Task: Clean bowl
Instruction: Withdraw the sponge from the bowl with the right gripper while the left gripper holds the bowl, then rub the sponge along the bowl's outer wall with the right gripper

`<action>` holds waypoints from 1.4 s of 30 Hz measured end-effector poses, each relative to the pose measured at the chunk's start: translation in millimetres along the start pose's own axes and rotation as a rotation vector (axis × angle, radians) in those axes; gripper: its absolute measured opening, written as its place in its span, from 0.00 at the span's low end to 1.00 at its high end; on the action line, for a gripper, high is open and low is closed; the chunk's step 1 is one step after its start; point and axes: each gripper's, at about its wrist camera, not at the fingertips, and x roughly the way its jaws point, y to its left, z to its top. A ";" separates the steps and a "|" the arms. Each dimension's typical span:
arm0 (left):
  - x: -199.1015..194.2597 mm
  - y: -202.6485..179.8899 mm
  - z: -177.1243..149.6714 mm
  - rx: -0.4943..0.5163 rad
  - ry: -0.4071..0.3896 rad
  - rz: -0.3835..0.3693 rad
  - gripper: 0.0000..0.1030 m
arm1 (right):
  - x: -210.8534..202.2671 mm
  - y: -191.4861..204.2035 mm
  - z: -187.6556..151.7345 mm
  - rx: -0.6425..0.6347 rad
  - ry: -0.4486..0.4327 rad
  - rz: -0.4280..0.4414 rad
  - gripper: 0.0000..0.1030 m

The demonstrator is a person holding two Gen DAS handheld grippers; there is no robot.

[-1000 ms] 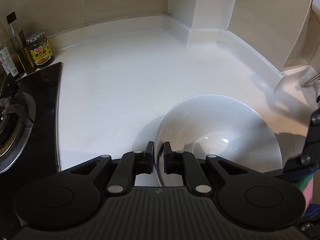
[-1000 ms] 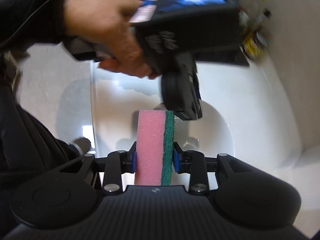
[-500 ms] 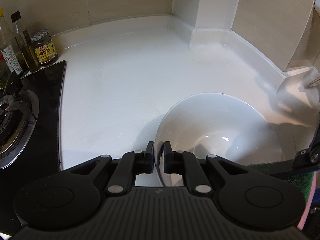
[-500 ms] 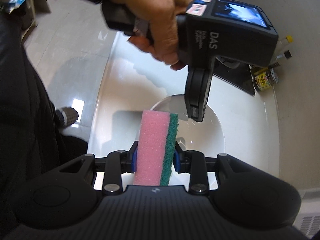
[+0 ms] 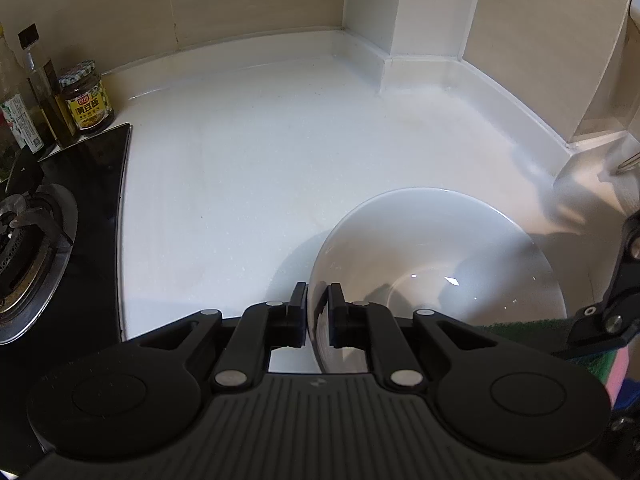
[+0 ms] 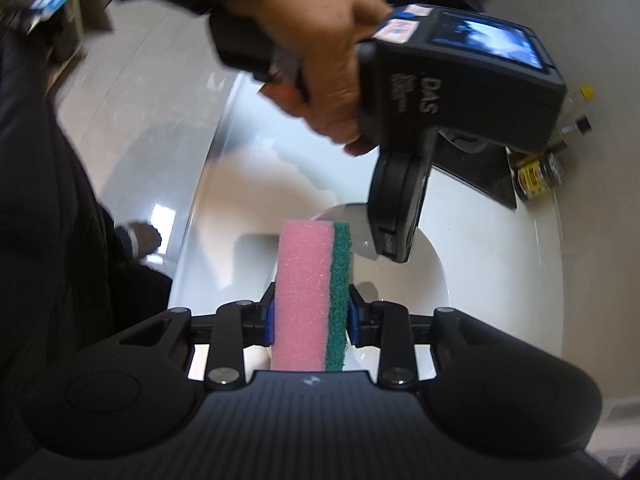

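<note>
The left tongs (image 5: 318, 314) pinch the near rim of the white ceramic bowl (image 5: 436, 264) on the white tabletop (image 5: 248, 168). The right tongs (image 6: 310, 314) clamp a pink-and-green rectangular sponge (image 6: 310, 296) above the bowl's edge.

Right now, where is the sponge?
The sponge is clamped in the right gripper, just above the near rim of the white bowl that the left gripper pinches.

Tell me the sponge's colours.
Pink foam with a green scouring layer; the sponge shows best in the right wrist view.
</note>
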 end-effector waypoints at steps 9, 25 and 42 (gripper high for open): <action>1.4 5.8 3.2 -0.011 0.003 -0.007 0.09 | 5.1 8.4 -6.6 -0.107 0.058 -0.015 0.27; -16.4 7.1 -14.8 -0.232 0.014 0.080 0.07 | 1.5 -17.9 3.0 0.117 -0.005 0.094 0.27; -17.0 0.6 -14.2 -0.157 0.017 0.085 0.07 | -6.8 -2.0 -8.1 -0.099 0.032 0.037 0.27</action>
